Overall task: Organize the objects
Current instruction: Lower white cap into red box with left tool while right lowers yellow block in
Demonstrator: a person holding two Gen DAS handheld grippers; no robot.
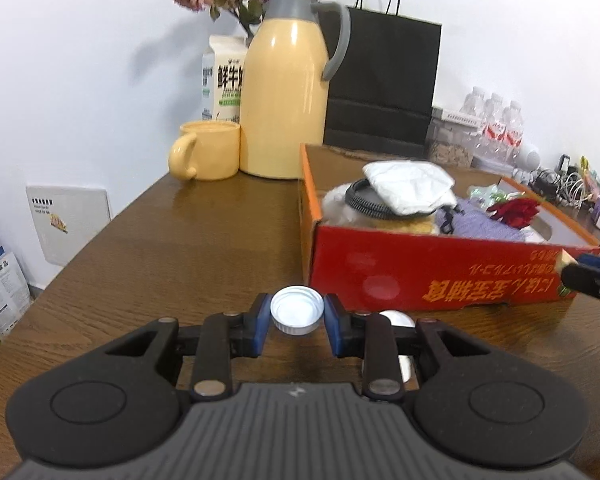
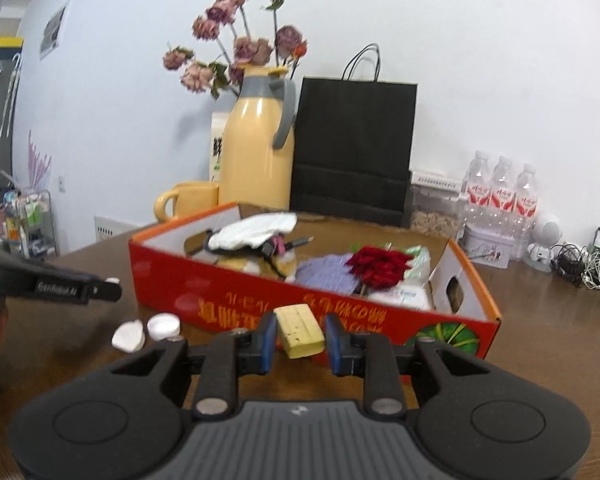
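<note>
A brown wooden table (image 1: 204,236) holds an open red cardboard box (image 2: 260,300) filled with odds and ends. Just in front of the box, the right gripper (image 2: 300,334) is clamped on a pale yellow block (image 2: 300,330), and the left gripper (image 1: 297,314) is clamped on a white bottle cap (image 1: 297,311)

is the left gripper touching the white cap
Touching: the left wrist view shows the left gripper with both blue pads pressed against the white cap.
</note>
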